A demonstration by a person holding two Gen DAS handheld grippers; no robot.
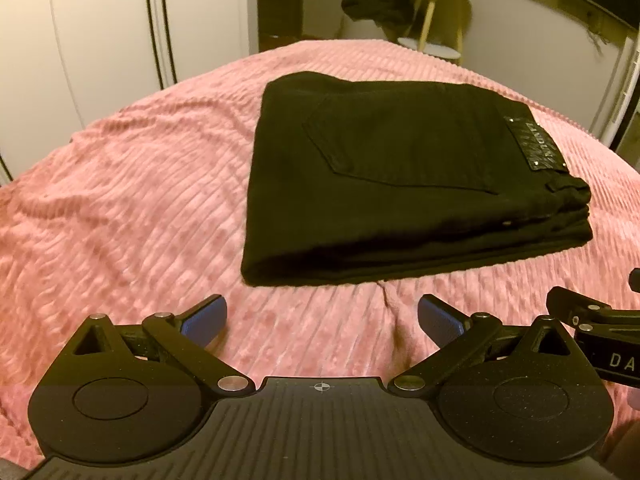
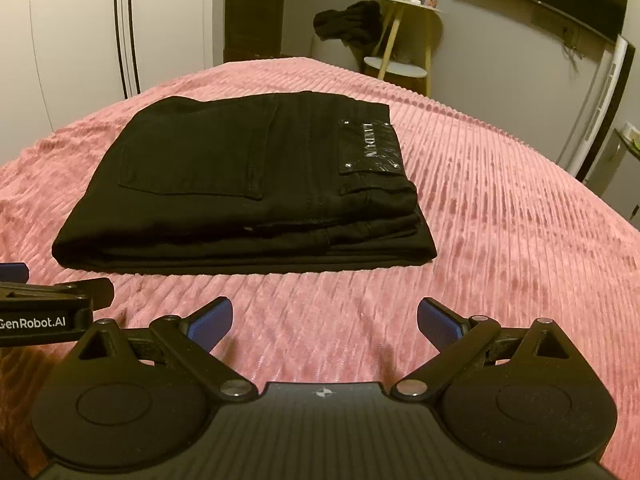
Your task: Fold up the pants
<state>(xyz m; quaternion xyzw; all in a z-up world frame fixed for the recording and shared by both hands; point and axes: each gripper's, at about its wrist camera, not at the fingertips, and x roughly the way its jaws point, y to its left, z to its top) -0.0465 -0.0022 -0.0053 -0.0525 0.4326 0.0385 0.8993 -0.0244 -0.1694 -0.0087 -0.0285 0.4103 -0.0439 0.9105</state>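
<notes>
Pants (image 1: 384, 184), black and folded into a thick rectangular stack, lie flat on the pink ribbed blanket (image 1: 132, 208) that covers the bed. I take the pants as my landmark for everything else. Their back pocket (image 1: 400, 144) faces up, and a dark leather brand patch (image 1: 534, 142) with small metal studs sits on the waistband at their right end. The folded edge runs along their left side, and the layered edges show on the side nearest me.

My left tongs (image 1: 322, 318) hover over the blanket just in front of the pants, apart from the cloth, with the blue-padded fingers (image 1: 204, 320) spread wide and nothing between them. My right tongs (image 2: 324, 320) sit likewise in front of the pants, toward their right end, fingers (image 2: 438, 326) parted and empty, clear of the fabric. The two tools are close beside each other: each shows at the edge of the other's view.

Beyond the pants, past the far edge of the bed, a small round side table (image 2: 404, 32) with pale wooden legs stands near the wall, with a dark garment (image 2: 348, 24) heaped just left of it. Left of the pants, behind the bed, are white wardrobe doors (image 2: 80, 28).
</notes>
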